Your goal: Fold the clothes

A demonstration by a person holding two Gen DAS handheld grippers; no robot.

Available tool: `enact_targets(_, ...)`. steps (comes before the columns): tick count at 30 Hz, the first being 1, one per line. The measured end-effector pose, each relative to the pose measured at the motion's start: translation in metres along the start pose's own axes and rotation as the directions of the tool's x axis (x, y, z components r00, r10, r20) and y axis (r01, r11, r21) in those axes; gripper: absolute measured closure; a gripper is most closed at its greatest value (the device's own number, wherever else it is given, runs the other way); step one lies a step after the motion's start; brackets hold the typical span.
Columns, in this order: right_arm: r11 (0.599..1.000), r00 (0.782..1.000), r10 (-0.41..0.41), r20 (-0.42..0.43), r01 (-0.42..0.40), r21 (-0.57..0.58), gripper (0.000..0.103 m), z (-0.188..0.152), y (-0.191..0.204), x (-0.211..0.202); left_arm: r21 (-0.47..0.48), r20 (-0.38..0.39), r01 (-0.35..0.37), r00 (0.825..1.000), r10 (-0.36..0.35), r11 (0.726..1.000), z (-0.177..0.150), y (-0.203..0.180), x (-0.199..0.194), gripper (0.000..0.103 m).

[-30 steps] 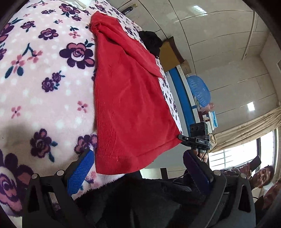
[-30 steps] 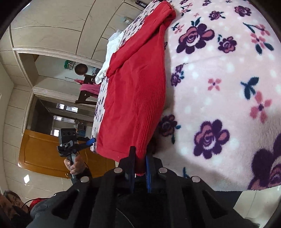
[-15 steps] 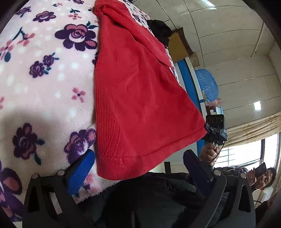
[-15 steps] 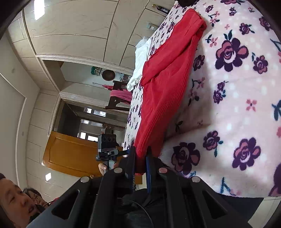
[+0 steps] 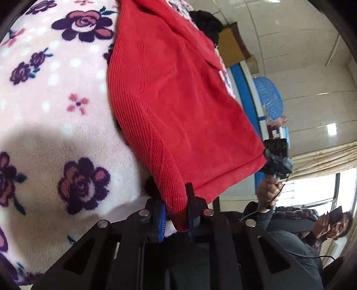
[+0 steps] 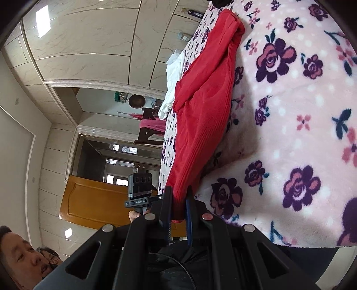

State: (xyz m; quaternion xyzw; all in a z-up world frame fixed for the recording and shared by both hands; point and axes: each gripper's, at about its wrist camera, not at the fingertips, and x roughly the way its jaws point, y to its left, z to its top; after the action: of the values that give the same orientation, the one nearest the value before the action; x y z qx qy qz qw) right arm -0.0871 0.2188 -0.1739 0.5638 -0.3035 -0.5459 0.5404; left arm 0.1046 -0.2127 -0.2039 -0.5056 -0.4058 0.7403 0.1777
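Note:
A red knit sweater (image 5: 178, 93) lies lengthwise on a pink flowered blanket (image 5: 55, 111), its hem toward me. My left gripper (image 5: 176, 212) has one hem corner between its blue pads, and its jaws are closing onto the fabric. In the same view a hand holds the right gripper (image 5: 266, 159) at the hem's other corner, off the bed edge. In the right wrist view my right gripper (image 6: 178, 207) is shut on that corner of the red sweater (image 6: 205, 107), and the left gripper's black body (image 6: 140, 189) shows just to its left.
A white garment (image 6: 173, 75) and a black garment (image 5: 207, 21) lie further along the bed. Beside the bed are a blue basket (image 5: 268, 98), a dark chair (image 6: 149, 127) and an orange wooden door (image 6: 93, 200). People (image 5: 330, 225) sit nearby.
The left gripper moved in on the hem and its wide-open jaws closed around the near corner. The right gripper kept its hold on the far corner and tilted.

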Motion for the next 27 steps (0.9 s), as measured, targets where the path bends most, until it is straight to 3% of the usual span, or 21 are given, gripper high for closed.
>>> enact_targets(10, 1.0, 1.0, -0.013, 0.013, 0.013, -0.005, 0.092, 0.002, 0.001, -0.005, 0.073, 0.142, 0.058, 0.988, -0.068, 0.996, 0.0, -0.029, -0.043, 0.092)
enact_targets(14, 1.0, 1.0, 0.0, 0.026, 0.001, -0.016, 0.092, 0.007, 0.011, -0.005, 0.086, 0.166, 0.058, 0.983, -0.072, 0.995, 0.019, -0.042, -0.052, 0.092)
enact_targets(20, 0.998, 0.997, 0.016, 0.073, -0.012, -0.054, 0.092, 0.054, 0.047, -0.01, 0.042, 0.192, 0.083, 0.977, -0.09, 0.996, 0.086, -0.063, -0.065, 0.092)
enact_targets(27, 1.0, 0.995, 0.002, 0.099, 0.001, -0.022, 0.092, 0.165, 0.074, 0.014, -0.02, 0.2, 0.029, 0.98, -0.024, 0.999, 0.212, -0.076, -0.067, 0.092)
